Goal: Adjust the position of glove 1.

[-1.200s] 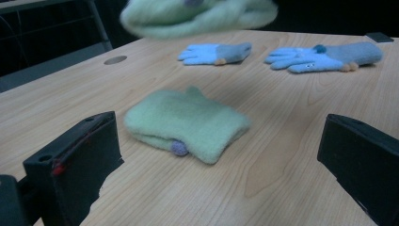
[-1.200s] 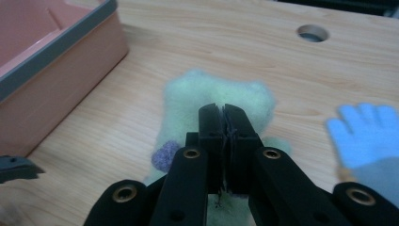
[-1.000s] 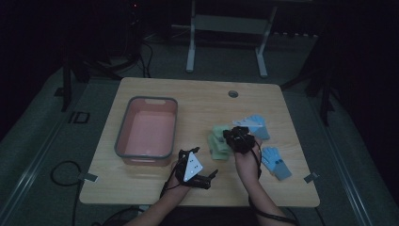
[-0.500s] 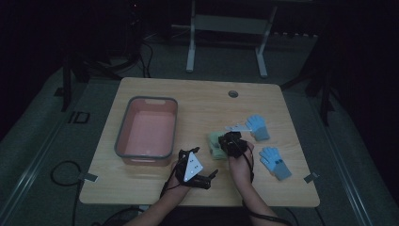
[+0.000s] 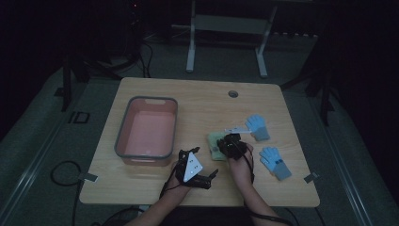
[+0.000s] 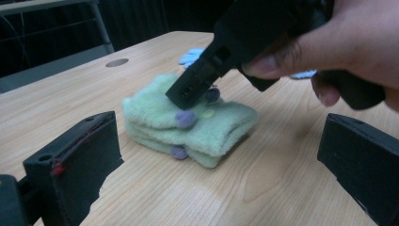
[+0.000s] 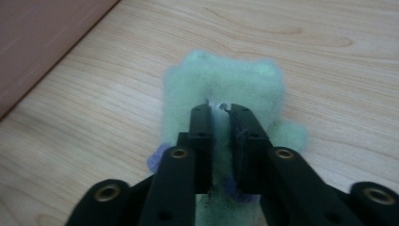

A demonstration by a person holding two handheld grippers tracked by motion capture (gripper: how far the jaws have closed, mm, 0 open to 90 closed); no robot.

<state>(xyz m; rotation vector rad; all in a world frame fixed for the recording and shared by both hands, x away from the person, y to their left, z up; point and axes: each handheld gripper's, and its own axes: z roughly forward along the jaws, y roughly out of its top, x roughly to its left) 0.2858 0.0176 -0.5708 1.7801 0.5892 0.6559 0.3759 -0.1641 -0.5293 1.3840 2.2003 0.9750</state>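
High view: the right gripper (image 5: 229, 142) has been travelling left from the blue gloves (image 5: 258, 127) and is now pinching the green sock (image 5: 216, 141) beside the pink bin (image 5: 123, 139). Left gripper view: the left gripper (image 6: 221, 165) is waiting wide. Right gripper view: jaws are narrowing on fleece, so lifting is likely next.

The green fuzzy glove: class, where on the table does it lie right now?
In the high view the green fuzzy glove lies right of the pink tub and left of the blue gloves, with the right gripper closed on it.
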